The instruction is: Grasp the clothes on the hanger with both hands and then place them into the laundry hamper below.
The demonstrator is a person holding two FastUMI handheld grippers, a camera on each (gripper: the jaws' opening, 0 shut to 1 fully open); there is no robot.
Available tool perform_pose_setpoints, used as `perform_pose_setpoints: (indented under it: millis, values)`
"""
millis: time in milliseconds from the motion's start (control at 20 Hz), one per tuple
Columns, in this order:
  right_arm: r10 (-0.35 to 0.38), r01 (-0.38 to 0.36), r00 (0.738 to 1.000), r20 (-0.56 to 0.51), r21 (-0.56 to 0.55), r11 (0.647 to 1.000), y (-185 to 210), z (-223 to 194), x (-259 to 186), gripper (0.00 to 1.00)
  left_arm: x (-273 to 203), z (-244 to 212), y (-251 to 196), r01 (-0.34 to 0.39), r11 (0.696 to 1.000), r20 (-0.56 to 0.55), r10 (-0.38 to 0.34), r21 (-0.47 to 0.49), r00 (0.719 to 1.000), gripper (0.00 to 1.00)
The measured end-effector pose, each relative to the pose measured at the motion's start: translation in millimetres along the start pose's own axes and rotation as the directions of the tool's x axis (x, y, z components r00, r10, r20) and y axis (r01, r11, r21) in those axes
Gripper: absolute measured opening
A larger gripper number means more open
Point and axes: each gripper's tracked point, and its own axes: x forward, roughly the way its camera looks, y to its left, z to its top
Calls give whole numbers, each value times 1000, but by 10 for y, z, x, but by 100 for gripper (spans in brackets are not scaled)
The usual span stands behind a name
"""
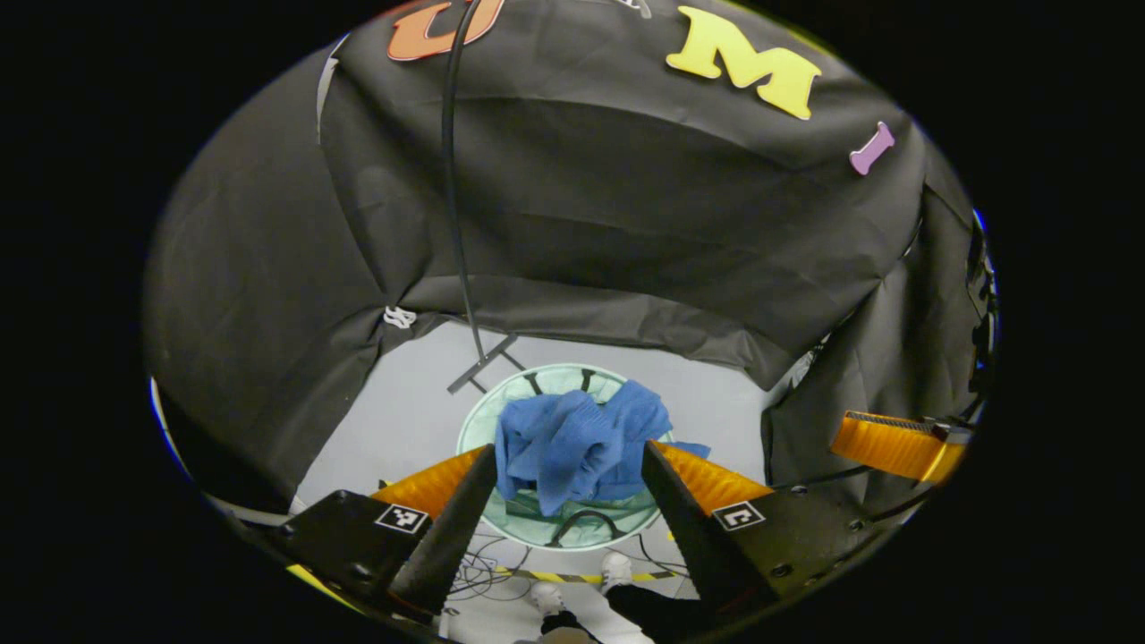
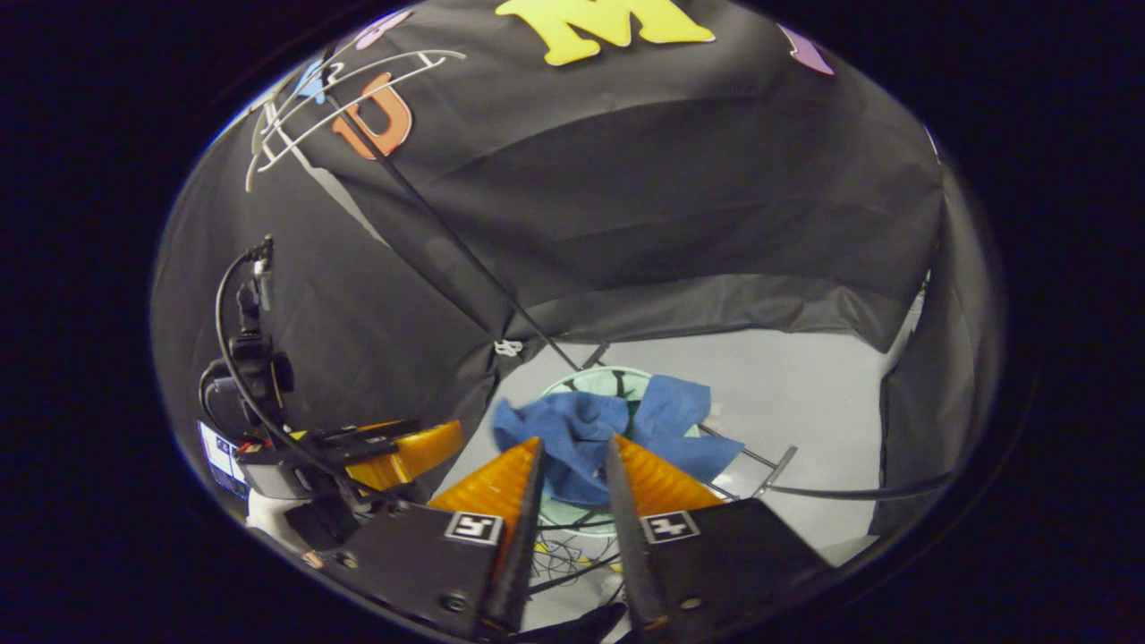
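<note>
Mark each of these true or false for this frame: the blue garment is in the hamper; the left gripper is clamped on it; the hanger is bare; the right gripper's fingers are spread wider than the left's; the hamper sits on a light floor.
1. The blue garment lies in the hamper: true; it drapes over the rim.
2. The left gripper is clamped on the garment: false; its fingers stand apart, with the cloth farther below.
3. The hanger is bare: true.
4. The right gripper is spread wider than the left: false; its gap is narrower.
5. The hamper sits on a light floor: true.
</note>
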Motion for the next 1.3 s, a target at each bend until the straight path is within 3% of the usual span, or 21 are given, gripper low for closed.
perform_pose_setpoints:
  millis: [150,200,600,650,700,850,1000,1100,1300]
  values:
    - [-30,29,1000,-6,-20,999,-35,-46,-19,71,-41,54,-30,-6,1000,10,6,28,1000,96]
    - [-29,29,1000,-2,-23,999,-33,-33,-25,75,-63,76,-37,-6,999,15,6,31,1000,96]
    - [-77,80,996,42,-76,994,-64,-17,-175,75,-233,25,26,-16,999,42,14,42,999,96]
    - [-81,85,996,47,-86,993,-44,-22,-206,76,-286,15,32,-21,999,48,19,44,999,100]
    - [-82,87,995,59,-94,992,3,-31,-251,76,-363,24,23,-22,998,64,19,51,998,96]
    - [-101,120,983,155,-121,985,101,57,-489,79,-692,193,33,-46,994,151,30,101,988,96]
    - [-143,208,939,314,-182,961,240,246,-1055,77,-1269,475,34,-80,983,300,28,163,954,100]
    - [-154,259,894,420,-206,944,404,323,-1439,77,-1680,603,24,-84,980,383,8,181,924,96]
    - [-148,294,812,564,-177,939,666,361,-2332,100,-2555,806,35,-90,976,527,-28,197,849,97]
